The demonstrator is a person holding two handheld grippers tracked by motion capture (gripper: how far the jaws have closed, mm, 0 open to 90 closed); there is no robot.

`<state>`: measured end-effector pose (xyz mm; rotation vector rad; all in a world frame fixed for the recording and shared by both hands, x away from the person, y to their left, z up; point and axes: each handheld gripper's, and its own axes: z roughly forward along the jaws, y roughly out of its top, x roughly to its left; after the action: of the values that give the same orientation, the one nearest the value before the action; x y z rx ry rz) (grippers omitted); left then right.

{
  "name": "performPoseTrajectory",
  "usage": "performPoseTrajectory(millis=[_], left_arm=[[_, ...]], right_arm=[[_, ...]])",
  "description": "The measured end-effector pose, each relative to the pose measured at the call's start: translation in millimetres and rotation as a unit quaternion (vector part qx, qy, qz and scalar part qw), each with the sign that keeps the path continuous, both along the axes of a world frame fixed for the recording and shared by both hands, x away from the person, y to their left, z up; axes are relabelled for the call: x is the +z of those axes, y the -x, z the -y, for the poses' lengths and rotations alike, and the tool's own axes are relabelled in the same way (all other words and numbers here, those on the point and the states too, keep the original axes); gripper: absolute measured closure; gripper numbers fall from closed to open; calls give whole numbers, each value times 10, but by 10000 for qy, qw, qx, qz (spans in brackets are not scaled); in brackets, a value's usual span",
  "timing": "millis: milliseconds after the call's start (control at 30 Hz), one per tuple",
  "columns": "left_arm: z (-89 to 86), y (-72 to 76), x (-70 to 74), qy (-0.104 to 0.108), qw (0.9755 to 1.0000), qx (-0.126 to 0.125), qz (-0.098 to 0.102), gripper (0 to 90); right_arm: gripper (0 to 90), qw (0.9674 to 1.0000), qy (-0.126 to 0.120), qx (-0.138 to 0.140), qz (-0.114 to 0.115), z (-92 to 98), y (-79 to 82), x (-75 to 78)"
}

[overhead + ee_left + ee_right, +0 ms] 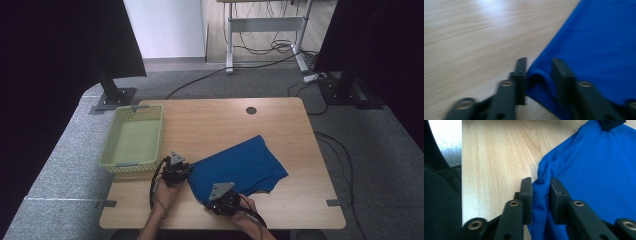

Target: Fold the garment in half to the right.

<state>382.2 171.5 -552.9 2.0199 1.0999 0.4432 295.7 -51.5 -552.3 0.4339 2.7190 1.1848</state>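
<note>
You've got a plain royal-blue cloth (239,167), no print. Table (210,125) is light wood grain with one dark round hole (251,110). Basket (111,142) is pale yellow-green, perforated walls. Both grippers' bodies are black, grey plates on top.

Blue cloth (237,167) lies rumpled on table's near half

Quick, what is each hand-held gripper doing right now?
Left hand-held gripper: shut on the blue cloth's edge.
Right hand-held gripper: shut on the blue cloth's near edge.
</note>
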Motion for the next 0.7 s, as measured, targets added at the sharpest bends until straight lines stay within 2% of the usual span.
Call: performPoseTrajectory(millis=[33,100,333,367,400,467,500,533,633,667,700], left_arm=[[0,0,0,0,10000,0,0,837],[-17,-2,-8,74,10000,-38,-8,837],[-8,2,10,17,10000,-57,-21,858],[7,8,74,58,9999,-91,86,858],[16,11,109,93,9998,-93,157,859],[16,11,109,93,9998,-93,157,859],[50,6,241,185,9990,-129,389,859],[65,-2,277,217,9987,-138,449,858],[65,-2,277,217,9987,-138,449,859],[193,-65,360,259,9969,-224,706,859],[235,-83,355,219,9965,-263,764,858]], right_arm=[[765,10000,0,0,0,0,0,0],[776,10000,12,-8,32,-3,-1,0],[795,10000,-32,44,4,8,-23,4],[802,10000,-32,44,4,8,-23,4],[808,9999,-143,21,-22,26,-22,40],[808,9998,-196,13,-16,40,-25,66],[809,9998,-196,13,-16,40,-25,66],[810,9990,-440,-82,29,119,-32,189],[810,9987,-488,-113,69,154,-37,228],[810,9974,-648,-295,135,303,-72,325],[810,9970,-668,-364,133,350,-88,336]])
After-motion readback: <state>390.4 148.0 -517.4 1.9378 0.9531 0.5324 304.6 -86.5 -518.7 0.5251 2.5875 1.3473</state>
